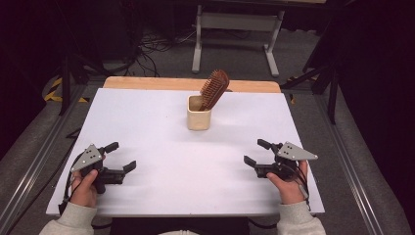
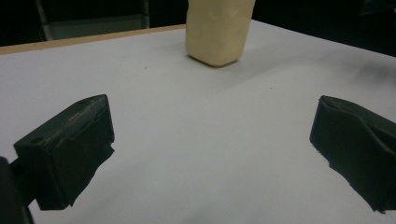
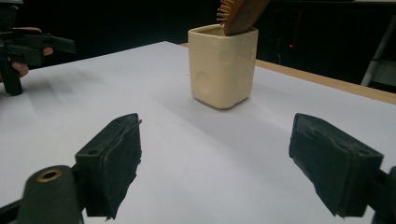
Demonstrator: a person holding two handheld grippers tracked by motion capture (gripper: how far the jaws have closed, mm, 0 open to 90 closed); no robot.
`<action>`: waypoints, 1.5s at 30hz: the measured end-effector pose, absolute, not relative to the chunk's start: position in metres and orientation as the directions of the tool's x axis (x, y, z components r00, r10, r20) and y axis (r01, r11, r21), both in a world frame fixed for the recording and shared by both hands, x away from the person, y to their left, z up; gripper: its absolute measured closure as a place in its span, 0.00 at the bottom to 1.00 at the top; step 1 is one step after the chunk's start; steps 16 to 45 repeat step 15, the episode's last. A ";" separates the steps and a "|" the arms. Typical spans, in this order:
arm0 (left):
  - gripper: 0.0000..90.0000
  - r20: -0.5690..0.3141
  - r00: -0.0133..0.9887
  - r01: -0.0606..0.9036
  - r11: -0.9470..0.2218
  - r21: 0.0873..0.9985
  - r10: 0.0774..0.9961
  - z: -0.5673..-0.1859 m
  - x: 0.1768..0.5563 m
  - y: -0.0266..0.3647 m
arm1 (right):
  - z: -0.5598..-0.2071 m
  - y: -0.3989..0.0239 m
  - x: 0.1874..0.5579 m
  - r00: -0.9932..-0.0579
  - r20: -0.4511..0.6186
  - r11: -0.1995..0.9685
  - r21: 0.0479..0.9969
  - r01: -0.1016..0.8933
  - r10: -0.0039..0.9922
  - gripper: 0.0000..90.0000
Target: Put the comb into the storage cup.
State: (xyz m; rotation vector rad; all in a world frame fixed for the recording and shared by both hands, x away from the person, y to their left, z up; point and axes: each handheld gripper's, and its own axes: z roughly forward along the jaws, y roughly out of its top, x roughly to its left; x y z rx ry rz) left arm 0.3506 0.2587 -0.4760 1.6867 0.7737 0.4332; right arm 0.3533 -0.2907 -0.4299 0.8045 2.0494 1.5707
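- A wooden hairbrush [image 1: 214, 89] is seen standing handle-down in a cream cup [image 1: 199, 119] on the far middle of the white table [image 1: 161, 142], well apart from both grippers
- The brush's long axis is tilted: the bristled head leans up and to the right over the cup's rim, bristles turned to the left in the high view
- The left gripper [image 1: 120, 157] and the right gripper [image 1: 256, 152] are held low near the table's near edge, each about equally far from the cup; both point forward and inward toward it
- The jaws of each gripper stand wide apart, with nothing between them
- From the right gripper view, the cup [image 3: 223, 66] lies straight ahead between the jaws, so a forward reach is judged sufficient
- The table surface is bare and matt; beyond it a dark room with cables and a grey frame [image 1: 237, 22] is seen
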 end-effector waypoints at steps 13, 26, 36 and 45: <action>0.01 -0.095 0.705 0.258 -0.128 0.958 0.703 -0.470 0.352 0.263 | -0.430 -0.290 0.352 -0.744 -0.001 0.201 0.963 0.180 0.669 0.19; 0.01 -0.100 0.709 0.260 -0.127 0.957 0.698 -0.469 0.353 0.264 | -0.430 -0.290 0.352 -0.744 -0.001 0.202 0.963 0.180 0.668 0.19; 0.01 -0.100 0.709 0.260 -0.127 0.957 0.698 -0.469 0.353 0.264 | -0.430 -0.290 0.352 -0.744 -0.001 0.202 0.963 0.180 0.668 0.19; 0.01 -0.100 0.709 0.260 -0.127 0.957 0.698 -0.469 0.353 0.264 | -0.430 -0.290 0.352 -0.744 -0.001 0.202 0.963 0.180 0.668 0.19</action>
